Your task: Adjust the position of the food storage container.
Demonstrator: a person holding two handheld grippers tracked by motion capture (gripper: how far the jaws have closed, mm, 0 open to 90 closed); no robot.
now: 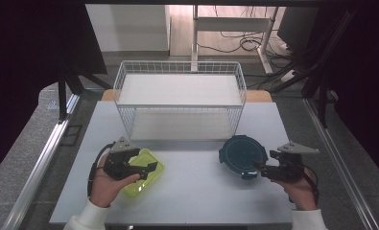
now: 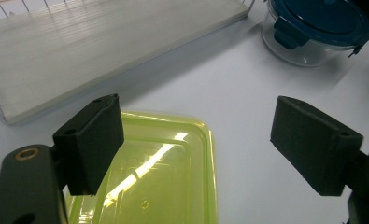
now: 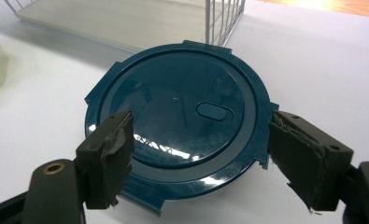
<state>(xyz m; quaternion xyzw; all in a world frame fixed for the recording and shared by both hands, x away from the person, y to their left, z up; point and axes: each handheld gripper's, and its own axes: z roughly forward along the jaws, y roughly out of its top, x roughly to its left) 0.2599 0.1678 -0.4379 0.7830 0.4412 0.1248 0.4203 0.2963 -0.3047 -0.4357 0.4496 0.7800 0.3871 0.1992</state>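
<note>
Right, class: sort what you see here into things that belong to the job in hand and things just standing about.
In the job:
- yellow-green container, under the open left claw
- round container with blue lid, in front of the open right claw

Standing about:
- white wire shelf rack
- cables on the floor

The surface [image 1: 187,187] is viewed from above, looking forward. Each gripper view is taken close, along its own jaws. The round blue-lidded container [image 3: 177,116], beyond the left jaws, is shared by all.
</note>
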